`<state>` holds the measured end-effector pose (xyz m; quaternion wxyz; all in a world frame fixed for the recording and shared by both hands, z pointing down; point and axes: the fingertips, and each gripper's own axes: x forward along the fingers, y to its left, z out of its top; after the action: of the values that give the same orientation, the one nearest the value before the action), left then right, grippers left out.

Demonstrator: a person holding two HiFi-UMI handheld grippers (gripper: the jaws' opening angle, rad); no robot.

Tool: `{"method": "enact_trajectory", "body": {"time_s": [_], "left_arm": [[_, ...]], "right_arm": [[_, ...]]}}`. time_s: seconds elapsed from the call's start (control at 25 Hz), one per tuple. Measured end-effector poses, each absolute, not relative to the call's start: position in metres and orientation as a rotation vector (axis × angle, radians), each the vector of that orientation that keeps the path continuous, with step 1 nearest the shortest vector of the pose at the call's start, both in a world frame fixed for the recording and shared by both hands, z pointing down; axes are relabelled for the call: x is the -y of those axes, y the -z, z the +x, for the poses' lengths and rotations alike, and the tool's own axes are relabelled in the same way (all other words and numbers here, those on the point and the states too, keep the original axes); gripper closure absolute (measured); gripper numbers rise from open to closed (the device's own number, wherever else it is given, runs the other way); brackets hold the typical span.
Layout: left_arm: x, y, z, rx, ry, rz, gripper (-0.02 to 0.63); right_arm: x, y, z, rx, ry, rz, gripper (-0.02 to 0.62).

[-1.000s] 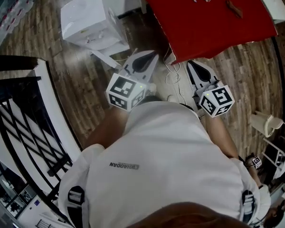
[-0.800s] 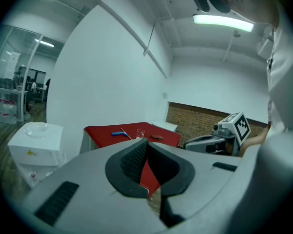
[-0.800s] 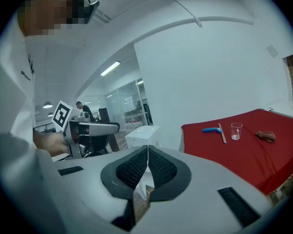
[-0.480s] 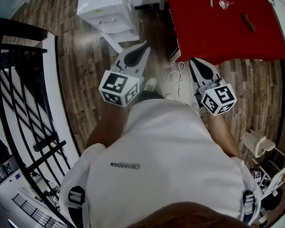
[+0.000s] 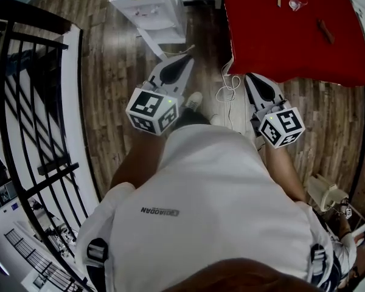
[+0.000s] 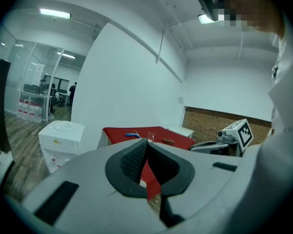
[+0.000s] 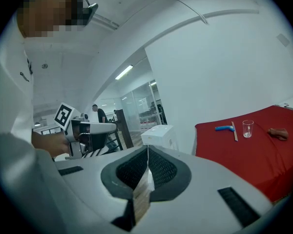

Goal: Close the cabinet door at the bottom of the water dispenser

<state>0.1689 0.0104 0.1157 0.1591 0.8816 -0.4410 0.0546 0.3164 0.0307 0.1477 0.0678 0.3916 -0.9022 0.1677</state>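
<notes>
The white water dispenser (image 5: 147, 2) stands on the wood floor at the top of the head view. Its low cabinet door (image 5: 162, 42) juts open from the base toward me. My left gripper (image 5: 187, 61) is held in front of my body, shut and empty, with its tip just short of the door's edge in that view. My right gripper (image 5: 249, 78), also shut and empty, sits beside the red table (image 5: 316, 53). The dispenser (image 6: 61, 144) appears far left in the left gripper view. In the right gripper view the dispenser (image 7: 159, 134) lies straight past the closed jaws.
A black railing (image 5: 39, 102) runs along the left. A white cable (image 5: 229, 92) lies on the floor by the table's corner. On the red table stand a glass (image 5: 297, 2) and a small brown thing (image 5: 326, 32). A white object (image 5: 326, 193) sits at lower right.
The dispenser has shifted from upper left toward top centre and the red table has slid right. Both grippers stayed shut before my body, the left one now pointing at the open door.
</notes>
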Motion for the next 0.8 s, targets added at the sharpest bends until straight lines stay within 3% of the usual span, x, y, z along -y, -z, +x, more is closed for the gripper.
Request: {"method": "enact_trajectory", "body": {"time_s": [0.8], "left_arm": [[-0.084, -0.128, 0.112, 1.588, -0.164, 2.313, 0.611]], "right_arm": [[-0.06, -0.162, 0.293, 2.833, -0.532, 0.924, 0.572]]}}
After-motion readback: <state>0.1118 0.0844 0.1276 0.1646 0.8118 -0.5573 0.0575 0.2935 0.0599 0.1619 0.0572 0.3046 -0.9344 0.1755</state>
